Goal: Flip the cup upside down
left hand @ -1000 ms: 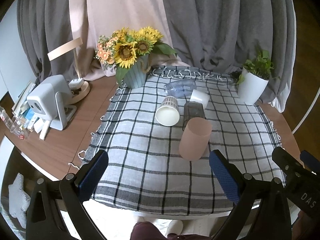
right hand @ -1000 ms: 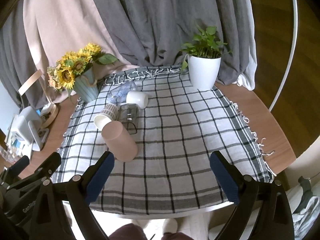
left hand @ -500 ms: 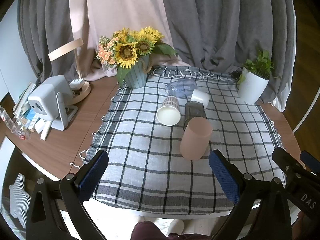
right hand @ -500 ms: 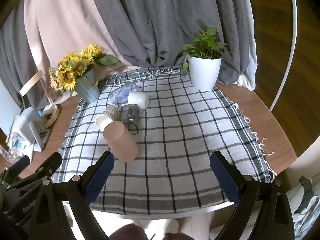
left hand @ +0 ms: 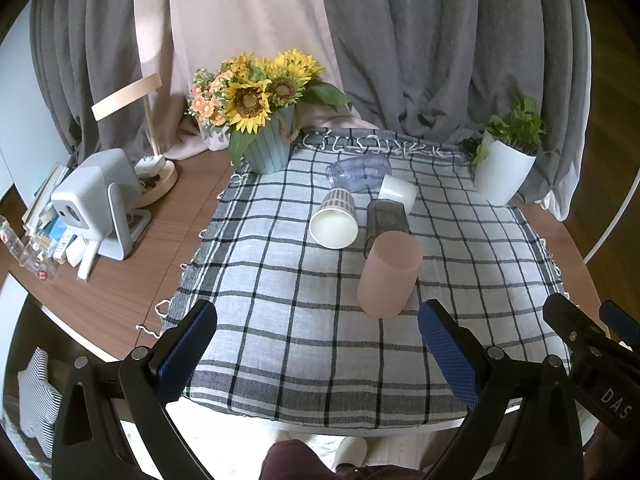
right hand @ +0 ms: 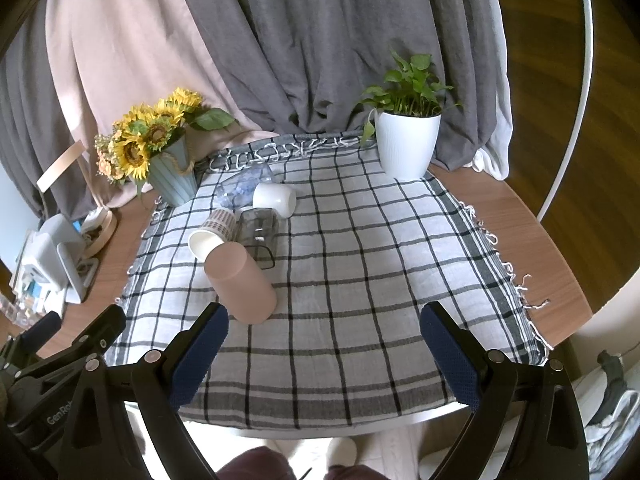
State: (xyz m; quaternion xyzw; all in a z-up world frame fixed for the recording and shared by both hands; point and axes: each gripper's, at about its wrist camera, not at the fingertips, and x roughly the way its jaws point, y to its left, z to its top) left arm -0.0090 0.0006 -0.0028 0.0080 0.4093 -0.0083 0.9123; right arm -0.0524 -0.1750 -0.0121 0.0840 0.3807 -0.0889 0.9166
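Standing mouth-down, it seems, on the checked cloth near the middle: matte pink plastic cup (left hand: 390, 274). Hovering wide apart, holding nothing: left tool (left hand: 320, 352), right tool (right hand: 322, 354). Fitting a finished flip or another pending.

A: Dark cup (left hand: 386, 220), far end? 
B: Hidden behind pink cup (left hand: 390, 274). 
A: Clear bottle (right hand: 244, 188)? 
B: Partly covered by white cup (right hand: 274, 199). 
A: Clutter by projector (left hand: 96, 204)? 
B: Too small. Person's legs (right hand: 256, 464) cut off at bottom.

Pink cup (left hand: 390, 274) — on a black-and-white checked cloth (left hand: 280, 308).
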